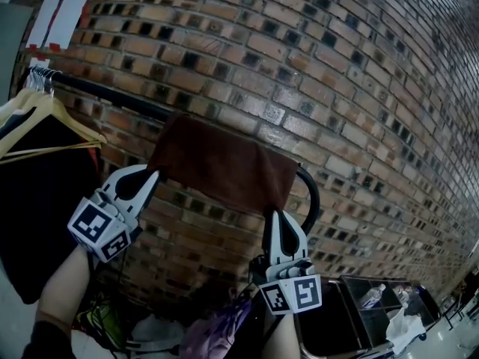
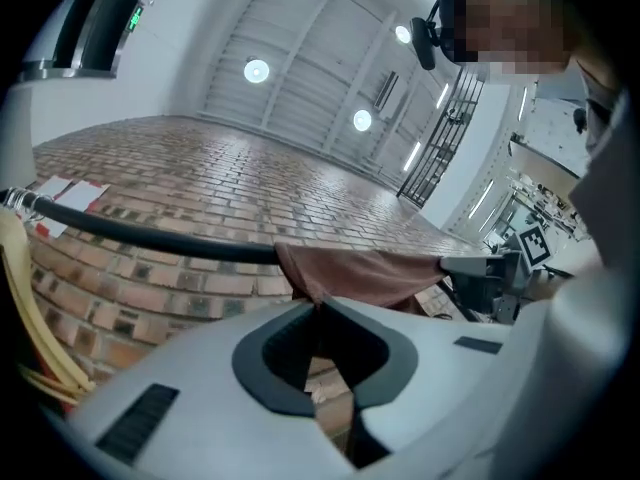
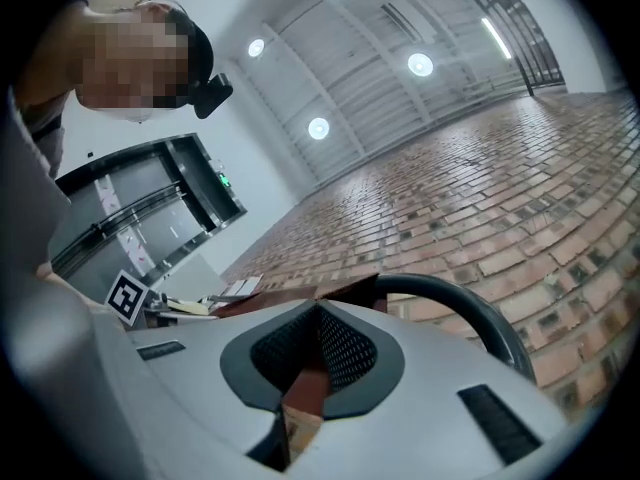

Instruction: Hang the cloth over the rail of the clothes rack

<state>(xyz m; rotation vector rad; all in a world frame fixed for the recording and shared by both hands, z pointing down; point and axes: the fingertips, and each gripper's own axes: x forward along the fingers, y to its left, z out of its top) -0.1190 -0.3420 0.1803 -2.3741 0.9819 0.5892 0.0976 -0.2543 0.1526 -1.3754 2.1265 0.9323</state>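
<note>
**A:** While both claws are up at the rack, what does the room around them look like?

**B:** A brick wall [image 1: 337,88] runs close behind the two claws. A ribbed white ceiling [image 2: 300,28] spans overhead. A strip of grey floor [image 1: 458,339] shows far below and to the right of the right claw.

**A:** And the cloth?

**B:** One brown cloth [image 1: 224,167] lies draped over the one black rail [image 1: 112,94], just above both claws and near the rail's curved end. The left claw [image 1: 154,173] is pressed together on the cloth's lower left corner. The right claw [image 1: 273,214] pinches the lower right corner, with brown fabric running down between its pads.

**A:** Give me the counts.

**B:** Two claws, one cloth, one rail.
- **Left of the left claw:** at least two wooden hangers [image 1: 45,114] hang on the rail, though their hooks are too bunched for an exact number. One black garment [image 1: 45,215] hangs under them.
- **Above the hangers:** two sheets of paper [image 1: 63,13] are stuck to the wall.
- **On the ceiling:** four round lamps [image 2: 257,70] show in the left gripper view.
- **Below and right of the right claw:** one black crate [image 1: 378,278] holds one bottle [image 1: 372,296].
- **Below and left of the right claw:** one purple bag [image 1: 217,327] sits among the clutter.
</note>
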